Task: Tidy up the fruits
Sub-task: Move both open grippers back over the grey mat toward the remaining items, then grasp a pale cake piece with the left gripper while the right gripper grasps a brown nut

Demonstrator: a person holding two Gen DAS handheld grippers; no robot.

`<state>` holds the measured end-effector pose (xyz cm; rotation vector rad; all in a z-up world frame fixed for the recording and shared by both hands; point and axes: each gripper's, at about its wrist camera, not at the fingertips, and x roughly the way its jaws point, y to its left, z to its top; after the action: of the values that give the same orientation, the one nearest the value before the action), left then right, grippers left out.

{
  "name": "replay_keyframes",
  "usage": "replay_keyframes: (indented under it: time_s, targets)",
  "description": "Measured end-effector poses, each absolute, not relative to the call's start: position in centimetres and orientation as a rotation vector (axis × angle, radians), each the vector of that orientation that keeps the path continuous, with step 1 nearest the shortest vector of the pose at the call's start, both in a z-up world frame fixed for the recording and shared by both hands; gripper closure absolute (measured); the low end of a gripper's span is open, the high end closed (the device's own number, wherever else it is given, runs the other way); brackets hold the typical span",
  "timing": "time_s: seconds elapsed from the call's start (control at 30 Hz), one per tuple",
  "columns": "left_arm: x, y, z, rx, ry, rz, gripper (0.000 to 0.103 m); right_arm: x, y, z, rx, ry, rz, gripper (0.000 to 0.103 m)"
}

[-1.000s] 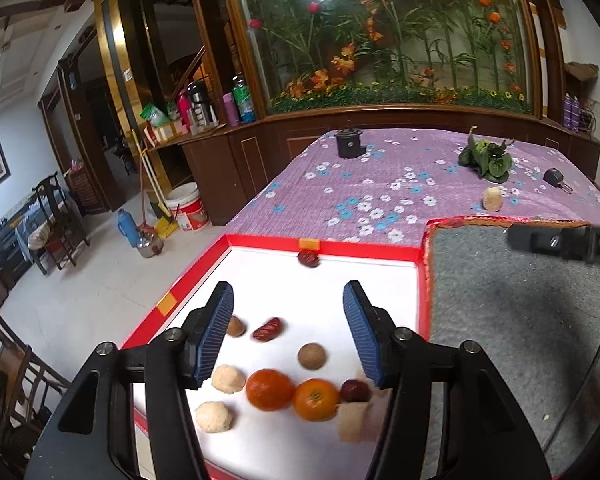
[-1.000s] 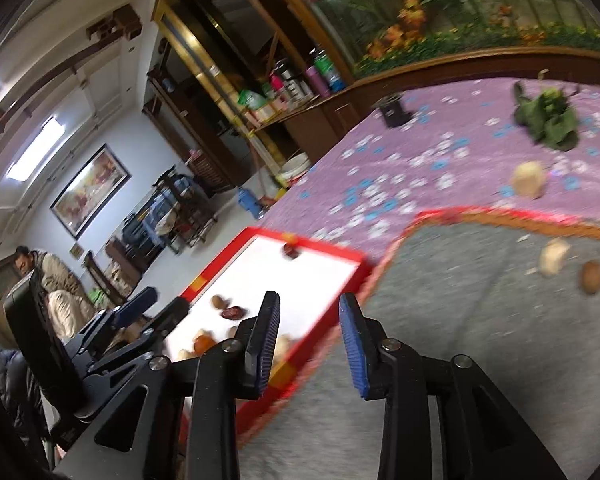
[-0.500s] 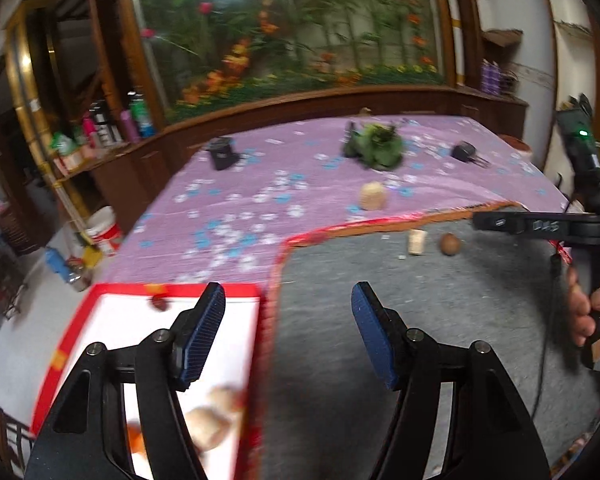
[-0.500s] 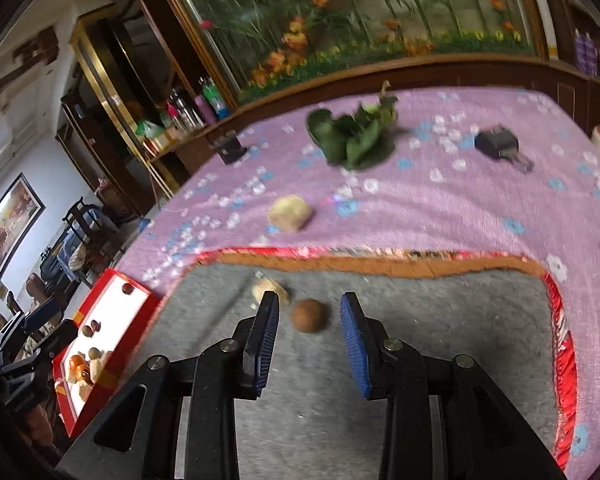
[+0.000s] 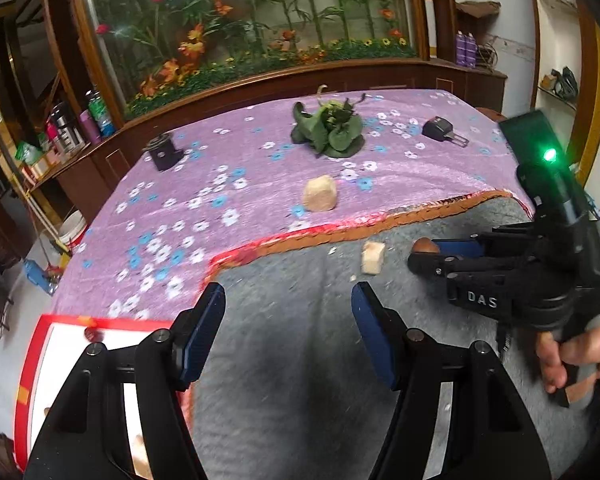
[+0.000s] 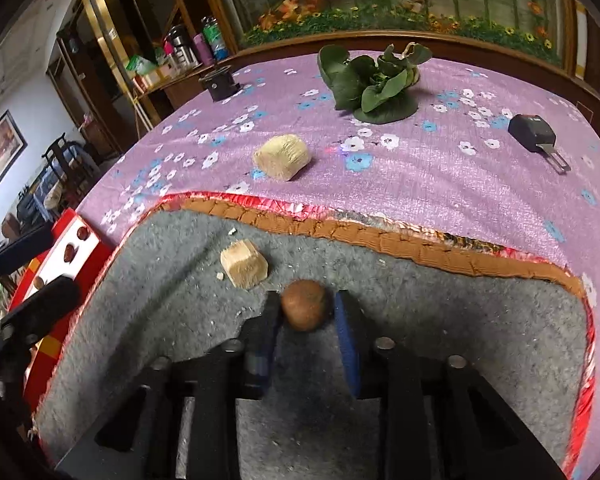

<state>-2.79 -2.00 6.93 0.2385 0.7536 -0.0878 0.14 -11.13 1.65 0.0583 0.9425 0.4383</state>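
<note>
Right gripper first: its blue-padded jaws are closing around a small round brown fruit on the grey felt mat. I see the left pad against the fruit's side, but motion blur keeps me from telling whether the right pad touches yet. From my left wrist camera most of that fruit is hidden behind the black fingers; only its top shows. My right hand is cut off by the picture's edge.

My left gripper hangs over bare felt, jaws apart, nothing between them. Its black arms cover much of the red-rimmed white tray at lower left, where only one dark fruit and a pale blur show.

Beside the brown fruit lies a tan, fibrous, blocky piece, with crumbs scattered on the fuzzy felt. A larger tan lump sits on the purple flowered cloth, beyond the mat's crinkled orange-and-red border. Further back lies a bunch of crumpled dark green leaves.

A second ago my left camera looked down on the tray's oranges and brown fruits; now it faces the mat. My right jaws were then empty, well short of the fruit.
</note>
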Motion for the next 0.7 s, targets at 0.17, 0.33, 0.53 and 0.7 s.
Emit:
replay_keyframes:
  time_s: [0.17,0.33,0.53,0.7]
  targets:
    - [-0.9,-5.1,6.1,0.256,0.747,-0.147,0.038,0.8,-13.5,2.2,0.182,0.964,0.421,0.079]
    - [1.2,-7.2,4.5,0.290,0.779,-0.169,0.038,1.7,-15.5,1.2,0.291,1.012,0.389,0.079]
    - [2.5,-7.0,2.9,0.272,0.817,-0.178,0.048,1.7,-14.8,1.3,0.258,0.998,0.373,0.078]
    - [3.3,-6.9,2.0,0.245,0.844,-0.201,0.076,1.8,-15.0,1.2,0.266,0.996,0.376,0.078]
